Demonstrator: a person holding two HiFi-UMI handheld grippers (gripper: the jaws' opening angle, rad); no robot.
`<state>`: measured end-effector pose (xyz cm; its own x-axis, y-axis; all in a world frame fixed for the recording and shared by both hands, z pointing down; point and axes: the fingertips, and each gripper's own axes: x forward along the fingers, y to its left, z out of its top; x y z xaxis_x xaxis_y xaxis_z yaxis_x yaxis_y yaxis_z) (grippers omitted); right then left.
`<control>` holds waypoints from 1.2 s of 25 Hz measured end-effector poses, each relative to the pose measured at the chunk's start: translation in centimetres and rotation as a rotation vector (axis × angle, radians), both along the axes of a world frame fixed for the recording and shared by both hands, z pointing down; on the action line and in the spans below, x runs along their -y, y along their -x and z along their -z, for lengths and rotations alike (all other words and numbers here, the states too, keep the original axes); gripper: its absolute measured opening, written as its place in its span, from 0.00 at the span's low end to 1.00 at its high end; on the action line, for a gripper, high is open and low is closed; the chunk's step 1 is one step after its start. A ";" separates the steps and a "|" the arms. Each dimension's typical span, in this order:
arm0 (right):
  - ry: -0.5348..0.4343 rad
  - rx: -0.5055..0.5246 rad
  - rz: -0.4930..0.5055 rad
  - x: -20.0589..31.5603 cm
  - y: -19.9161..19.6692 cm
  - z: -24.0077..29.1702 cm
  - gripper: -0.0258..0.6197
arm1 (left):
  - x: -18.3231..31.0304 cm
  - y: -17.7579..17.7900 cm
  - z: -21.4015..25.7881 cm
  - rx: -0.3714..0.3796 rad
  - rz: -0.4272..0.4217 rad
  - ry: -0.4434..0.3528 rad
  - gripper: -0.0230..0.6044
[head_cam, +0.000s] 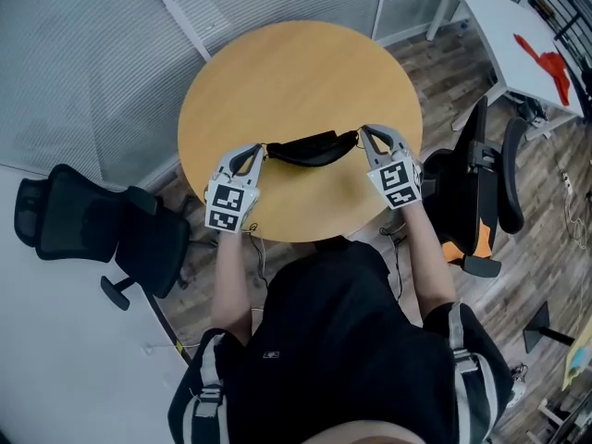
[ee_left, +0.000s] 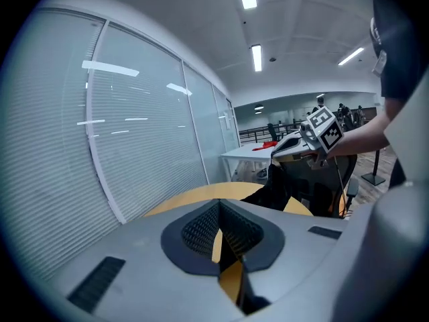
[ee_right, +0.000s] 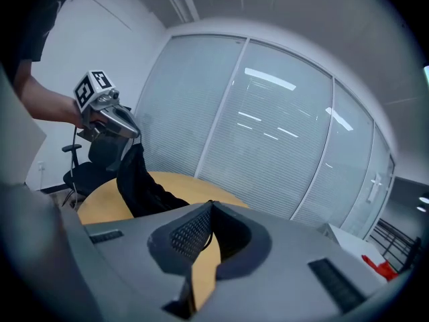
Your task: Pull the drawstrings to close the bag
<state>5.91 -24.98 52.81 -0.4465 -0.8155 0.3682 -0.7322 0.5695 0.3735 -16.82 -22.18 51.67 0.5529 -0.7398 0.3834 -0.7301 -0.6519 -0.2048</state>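
Round table (head_cam: 296,72) under the bag (head_cam: 313,148), black chair (head_cam: 92,220) left, white desk (head_cam: 504,26) far right.

I hold the left tongs (head_cam: 260,148) and the right tongs (head_cam: 363,131) level with each other in front of my chest. Their tips angle inward toward one another, and each pair of jaws is pinched together on a drawstring (ee_right: 209,240). My left forearm (head_cam: 231,276) and right forearm (head_cam: 427,257) reach forward side by side, bare below the sleeves.
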 end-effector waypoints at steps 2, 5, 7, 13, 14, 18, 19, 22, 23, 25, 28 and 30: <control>-0.024 0.018 0.008 -0.3 0.3 1.6 0.13 | -0.3 0.3 1.5 -0.010 0.013 -0.027 0.06; -0.061 0.040 0.021 -0.7 0.9 4.0 0.13 | -0.7 0.7 3.6 -0.023 0.028 -0.071 0.06; -0.089 0.034 0.027 -1.2 1.3 5.3 0.13 | -1.2 1.2 4.5 -0.027 0.041 -0.083 0.06; -0.122 0.034 0.026 -1.7 1.9 6.9 0.13 | -2.8 2.9 5.7 -0.046 0.099 -0.086 0.06; -0.129 0.031 0.025 -1.7 2.0 7.1 0.13 | -3.0 3.2 5.9 -0.048 0.108 -0.087 0.06; -0.158 -0.001 0.026 -2.3 2.0 7.9 0.13 | -4.0 4.4 6.2 -0.062 0.140 -0.088 0.06; -0.162 -0.004 0.025 -2.4 1.8 8.0 0.13 | -4.3 4.7 6.2 -0.065 0.148 -0.089 0.06; -0.164 -0.007 0.019 -3.0 0.9 8.1 0.13 | -4.9 5.4 6.2 -0.067 0.169 -0.084 0.06; -0.162 -0.008 0.015 -3.1 0.6 8.0 0.13 | -5.0 5.6 6.1 -0.067 0.176 -0.081 0.06; -0.159 -0.009 0.010 -3.4 0.3 7.9 0.13 | -5.3 6.2 6.0 -0.069 0.188 -0.075 0.06; -0.156 -0.014 0.005 -3.8 -0.1 7.8 0.13 | -5.8 6.8 5.8 -0.074 0.200 -0.066 0.06; -0.152 -0.021 0.001 -4.1 -0.3 7.6 0.13 | -6.1 6.9 5.6 -0.072 0.202 -0.061 0.06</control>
<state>6.25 -20.90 45.26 -0.4409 -0.8621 0.2497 -0.7225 0.5060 0.4711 -23.71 -16.08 46.09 0.4149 -0.8592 0.2994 -0.8590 -0.4784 -0.1826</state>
